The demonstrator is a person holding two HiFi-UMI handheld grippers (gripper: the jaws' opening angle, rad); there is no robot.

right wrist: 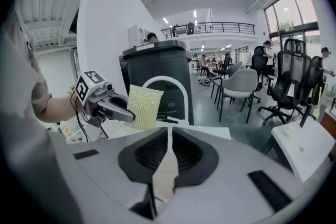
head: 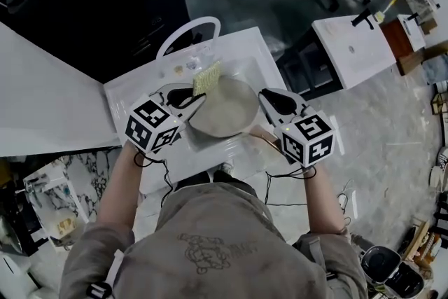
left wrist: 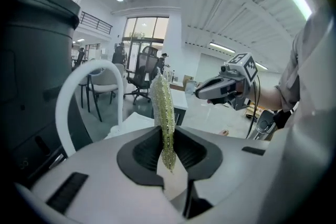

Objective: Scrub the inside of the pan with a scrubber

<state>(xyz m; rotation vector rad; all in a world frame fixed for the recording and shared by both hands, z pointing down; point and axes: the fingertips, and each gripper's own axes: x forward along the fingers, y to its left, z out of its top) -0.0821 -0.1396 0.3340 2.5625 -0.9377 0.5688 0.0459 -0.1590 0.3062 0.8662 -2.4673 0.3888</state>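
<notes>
between the 2 grippers, in the head view, the pan (head: 225, 108) sits on the white counter (head: 245, 56), a round grey dish with its pale inside facing up. over its far rim stands the scrubber (head: 206, 78), a yellow-green mesh pad held on edge. the left gripper (head: 198, 96) has its jaws closed on the pad's lower end, and the left gripper view shows it rising straight up from between them. the right gripper view shows the pad held up in the air in front of a dark bin (right wrist: 157, 68). neither gripper view shows the pan, so i cannot tell whether the pad touches it. the right gripper (head: 264, 93) hangs at the pan's right side, jaws brought together with nothing between them. from above i cannot tell if its tip meets the rim. a white arched tube (head: 187, 35) rises at the counter's far edge. office chairs (right wrist: 241, 86) stand on the floor beyond, and a small white table (head: 353, 49) stands well apart to the right.
</notes>
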